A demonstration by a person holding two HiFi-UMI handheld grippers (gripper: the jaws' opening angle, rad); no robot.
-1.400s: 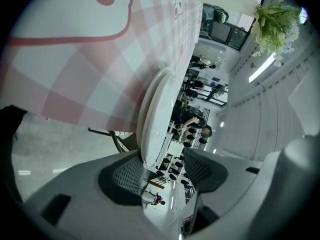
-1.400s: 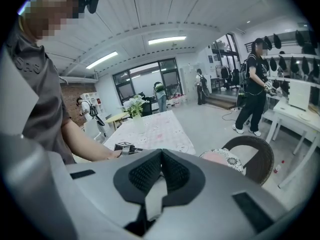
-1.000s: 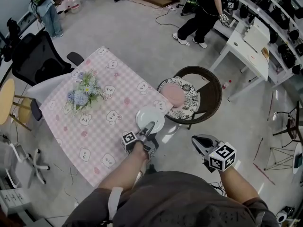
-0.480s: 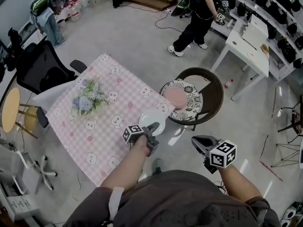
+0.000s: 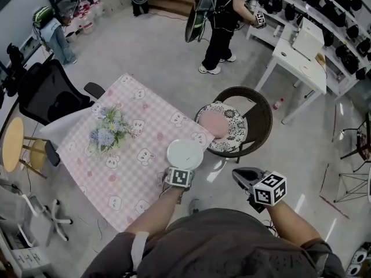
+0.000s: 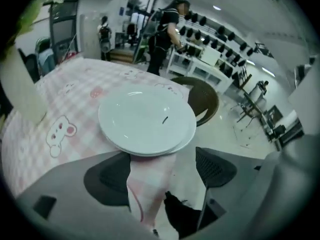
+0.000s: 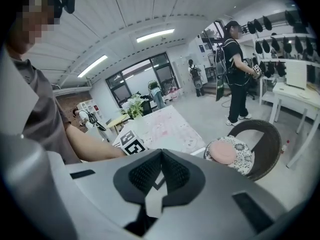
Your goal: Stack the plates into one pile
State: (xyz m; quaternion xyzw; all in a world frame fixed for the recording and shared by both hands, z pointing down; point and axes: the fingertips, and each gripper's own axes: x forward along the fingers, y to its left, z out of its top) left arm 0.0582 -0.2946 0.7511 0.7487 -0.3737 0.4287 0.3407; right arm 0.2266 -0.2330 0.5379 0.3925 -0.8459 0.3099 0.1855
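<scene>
Two white plates (image 5: 185, 154) lie stacked near the edge of the pink checked table (image 5: 133, 155). In the left gripper view the plates (image 6: 145, 119) sit just beyond the jaws, the lower one's rim showing at the right. My left gripper (image 5: 179, 170) points steeply down at the table edge just short of the pile. That left gripper (image 6: 161, 171) is open, with only hanging tablecloth between its pads. My right gripper (image 5: 242, 177) hangs off the table over the floor. This right gripper (image 7: 159, 173) is shut with nothing in it.
A round wicker chair (image 5: 259, 116) with a pink cushion (image 5: 215, 121) stands right of the table. A flower bunch (image 5: 107, 129) sits on the table's left part. A black office chair (image 5: 49, 94) is at the left; a person (image 5: 220, 22) stands beyond.
My left gripper let go of the white plate, rolled over and drew back from it toward me. The plate now rests on the pile. The right gripper stayed put.
</scene>
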